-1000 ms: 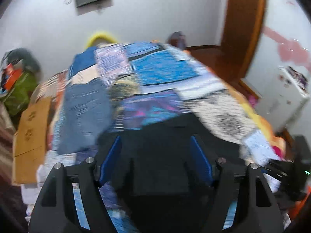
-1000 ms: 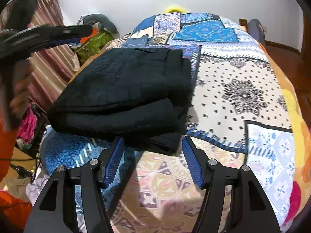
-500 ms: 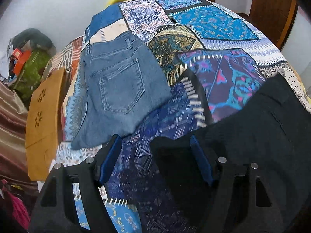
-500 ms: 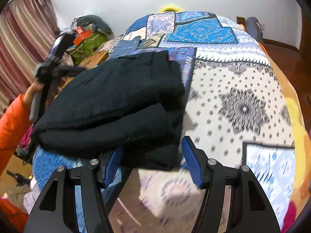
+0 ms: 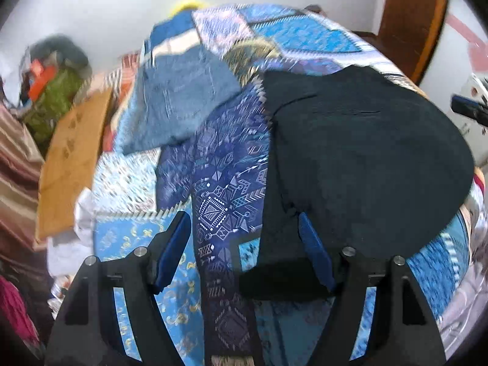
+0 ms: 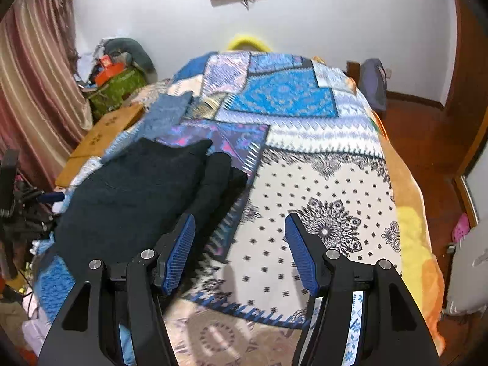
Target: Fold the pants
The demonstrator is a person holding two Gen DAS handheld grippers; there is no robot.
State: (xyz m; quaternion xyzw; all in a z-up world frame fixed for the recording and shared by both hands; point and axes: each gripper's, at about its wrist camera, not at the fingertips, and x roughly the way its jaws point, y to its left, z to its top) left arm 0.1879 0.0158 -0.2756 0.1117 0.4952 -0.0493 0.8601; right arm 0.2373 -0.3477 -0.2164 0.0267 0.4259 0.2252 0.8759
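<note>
The black pants lie folded in a thick stack on the patchwork bedspread; they also show in the right wrist view, at the bed's left side. My left gripper is open and empty, its right finger over the pants' near edge. My right gripper is open and empty, raised above the bed to the right of the pants. Folded blue jeans lie farther back on the bed, and show in the right wrist view.
An orange cardboard box stands left of the bed. Bags and clutter sit in the far left corner by a striped curtain. A wooden door frame and red floor lie to the right.
My right gripper has lifted and drawn back to the right, away from the black pants. My left gripper has swung so the pants sit at its right. Both stay open.
</note>
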